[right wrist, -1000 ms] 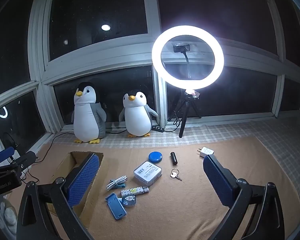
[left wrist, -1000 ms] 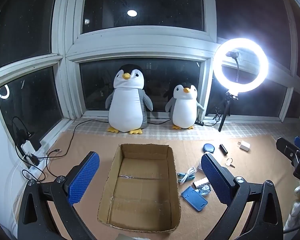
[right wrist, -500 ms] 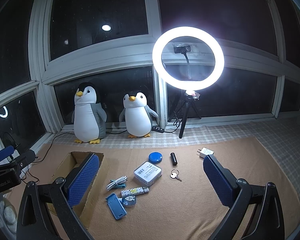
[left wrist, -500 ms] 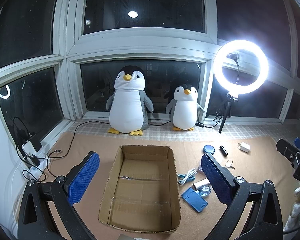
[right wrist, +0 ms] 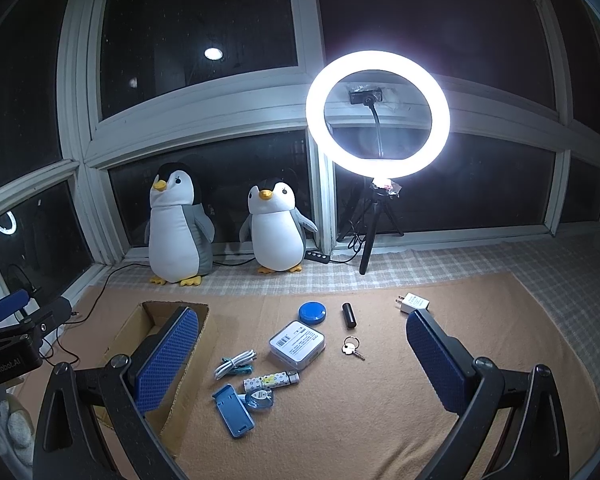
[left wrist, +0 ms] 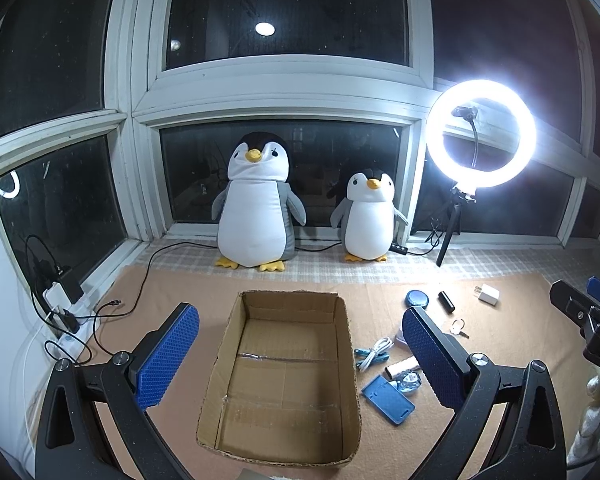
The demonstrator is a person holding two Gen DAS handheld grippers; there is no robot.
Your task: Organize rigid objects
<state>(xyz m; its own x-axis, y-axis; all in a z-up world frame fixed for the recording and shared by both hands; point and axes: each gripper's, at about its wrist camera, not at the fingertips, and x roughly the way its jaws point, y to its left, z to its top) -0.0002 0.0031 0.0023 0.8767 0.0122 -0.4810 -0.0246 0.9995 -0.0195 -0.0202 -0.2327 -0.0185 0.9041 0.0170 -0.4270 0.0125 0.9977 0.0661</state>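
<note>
Blue-padded and spread wide, the left gripper (left wrist: 300, 354) hangs level over the cardboard box (left wrist: 284, 376) at the lower centre of its frame, grasping nothing; the box holds nothing. The right gripper (right wrist: 302, 356) is likewise released and bare, its fingers framing the clutter at the lower centre of its view. Two plush penguins (right wrist: 180, 224) and a glowing ring light (right wrist: 378, 114) stand along the window. On the tan mat, right of the box: a white tin (right wrist: 297, 344), blue phone case (right wrist: 233, 411), white cable (right wrist: 234, 363), patterned tube (right wrist: 271, 380), blue disc (right wrist: 312, 312), white charger (right wrist: 414, 303), black cylinder (right wrist: 349, 315), keys (right wrist: 351, 347).
</note>
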